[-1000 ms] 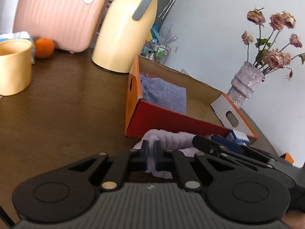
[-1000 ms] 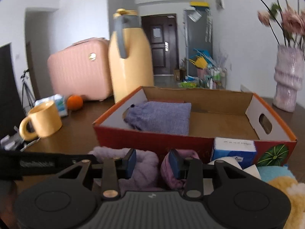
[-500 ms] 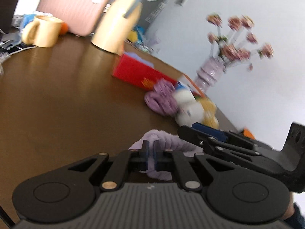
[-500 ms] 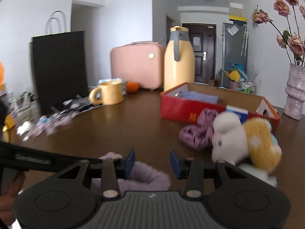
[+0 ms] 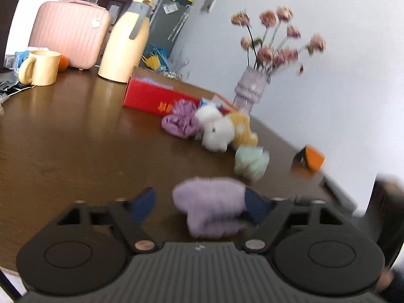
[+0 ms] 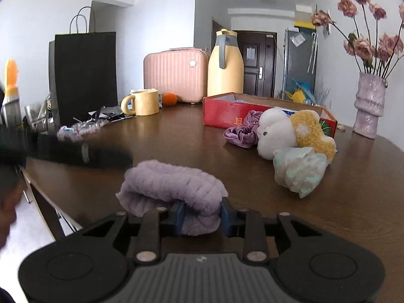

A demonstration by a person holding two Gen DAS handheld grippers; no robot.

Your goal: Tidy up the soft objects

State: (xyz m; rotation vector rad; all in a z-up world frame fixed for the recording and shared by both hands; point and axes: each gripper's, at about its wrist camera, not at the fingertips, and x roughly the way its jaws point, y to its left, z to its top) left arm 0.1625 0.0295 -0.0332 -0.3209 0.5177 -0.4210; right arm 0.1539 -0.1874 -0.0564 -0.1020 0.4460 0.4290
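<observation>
Left wrist view: left gripper (image 5: 199, 202) jaws opening wide, lilac headband (image 5: 212, 204) between them, apparently released. A handover step is judged.

Right wrist view: right gripper (image 6: 200, 214) jaws closing, pads pinching the headband's fluffy, ribbed end; it rests on the table (image 6: 176, 141). Next, carrying toward the red box (image 6: 219, 113) seems called for.

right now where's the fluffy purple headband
The fluffy purple headband lies on the near edge of the brown table, low centre in both wrist views, one end between the closing fingers of the right gripper, well short of the plush toy.
</observation>
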